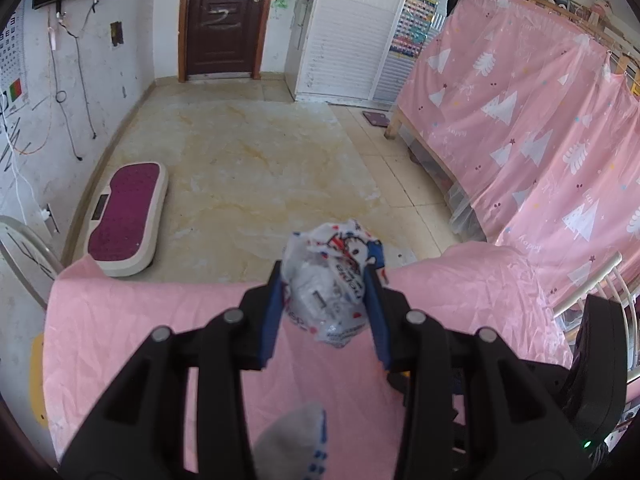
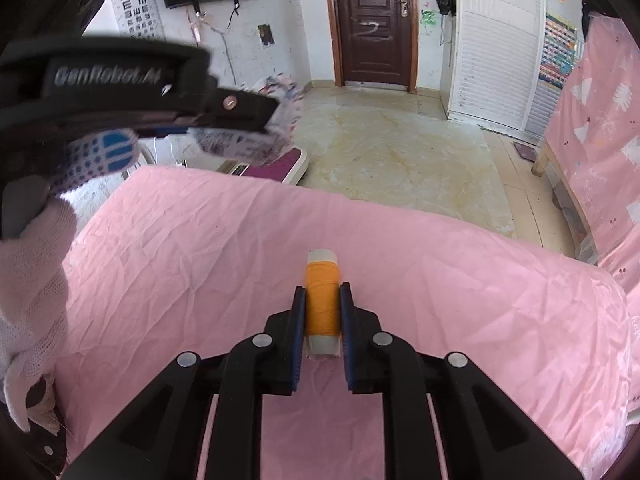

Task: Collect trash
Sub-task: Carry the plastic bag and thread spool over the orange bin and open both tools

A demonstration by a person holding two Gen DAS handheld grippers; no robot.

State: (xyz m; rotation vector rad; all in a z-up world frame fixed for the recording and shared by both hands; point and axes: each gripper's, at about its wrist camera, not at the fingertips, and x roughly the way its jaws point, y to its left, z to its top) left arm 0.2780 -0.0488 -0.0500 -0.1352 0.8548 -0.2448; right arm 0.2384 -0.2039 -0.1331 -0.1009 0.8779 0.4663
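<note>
Legible text: "GenRobot.AI" in grey letters on the black body of the left gripper (image 2: 276, 120), seen from the right wrist camera. Eye chart (image 2: 138, 0) on the white wall left of the television carries rows of "E" shapes turned in different directions. "happy" in small white script recurs on the pink curtain (image 1: 528, 128); print on the crumpled wrapper (image 1: 332, 280) is too creased to read.

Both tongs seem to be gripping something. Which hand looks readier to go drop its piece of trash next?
Probably the left. Its tongs hold the crumpled wrapper lifted clear above the pink sheet. The right tongs have closed on the orange spool, which seems low against the sheet.
</note>
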